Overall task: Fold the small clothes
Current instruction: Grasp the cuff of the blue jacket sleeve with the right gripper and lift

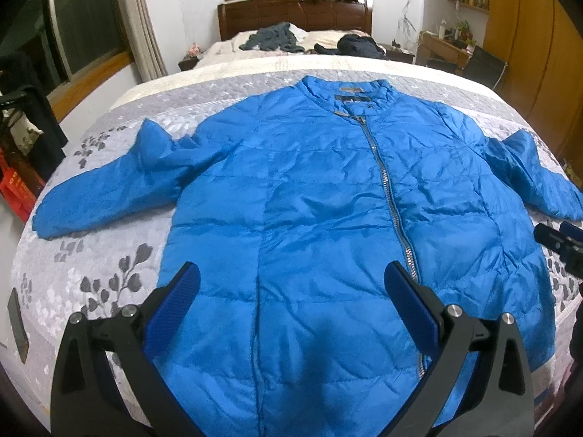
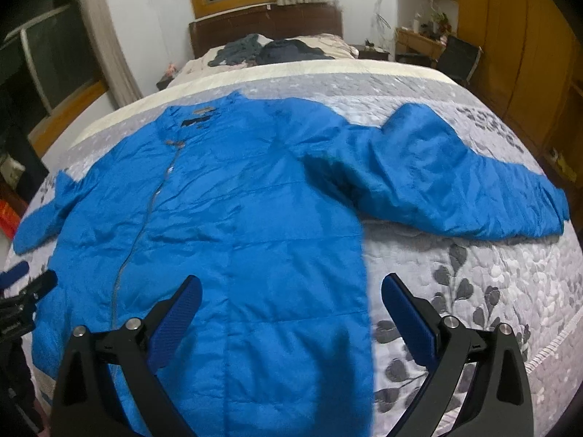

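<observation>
We held the left gripper and the right gripper spread wide and empty above the blue jacket, which lay zipped and flat, sleeves out, on the grey floral bedspread.

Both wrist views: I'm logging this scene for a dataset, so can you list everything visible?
jacket: one, blue, zipped, spread flat on the bed, sleeves out
quilt: one, grey with leaf print, under the jacket
dark clothes: two heaps, grey and navy, near the headboard
headboard: one, dark wood, far end
desk: one, wooden, cluttered, far right
left gripper: black, blue pads, open above the jacket's hem
right gripper: same, open over the jacket's right edge
</observation>
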Motion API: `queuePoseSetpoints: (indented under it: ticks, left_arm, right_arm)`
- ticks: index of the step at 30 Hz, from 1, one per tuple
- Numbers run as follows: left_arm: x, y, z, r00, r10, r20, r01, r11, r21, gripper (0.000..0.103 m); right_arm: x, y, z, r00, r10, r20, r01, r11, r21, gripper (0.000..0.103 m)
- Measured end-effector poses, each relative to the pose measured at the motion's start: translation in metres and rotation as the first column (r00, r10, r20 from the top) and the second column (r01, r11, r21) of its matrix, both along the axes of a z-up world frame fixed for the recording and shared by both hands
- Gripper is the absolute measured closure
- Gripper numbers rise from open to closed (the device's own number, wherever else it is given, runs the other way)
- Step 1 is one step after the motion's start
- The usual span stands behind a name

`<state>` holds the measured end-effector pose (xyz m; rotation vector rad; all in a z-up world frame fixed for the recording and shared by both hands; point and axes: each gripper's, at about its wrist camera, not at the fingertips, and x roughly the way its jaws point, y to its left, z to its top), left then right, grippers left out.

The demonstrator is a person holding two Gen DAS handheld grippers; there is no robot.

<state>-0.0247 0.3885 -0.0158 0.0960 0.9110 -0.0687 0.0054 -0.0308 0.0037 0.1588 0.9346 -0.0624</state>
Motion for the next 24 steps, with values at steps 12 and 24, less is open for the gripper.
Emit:
queuePoseSetpoints:
  ticks: [12,24]
  left_arm:
    - [0.049,-0.050,0.006,0.997,-0.076,-0.027,0.076,0.997,0.007,0.003]
    - [0.078,-0.103,0.003,0.986,-0.164,-0.025,0.162,0.986,-0.049,0.003]
  right_arm:
    - [0.018,-0.221,-0.017,0.922,-0.360,-0.142,0.381,0.909,0.170,0.004]
    - [0.011,-0.382,-0.056,0.801,-0.541,-0.257,0.597,0.756,0.269,0.007]
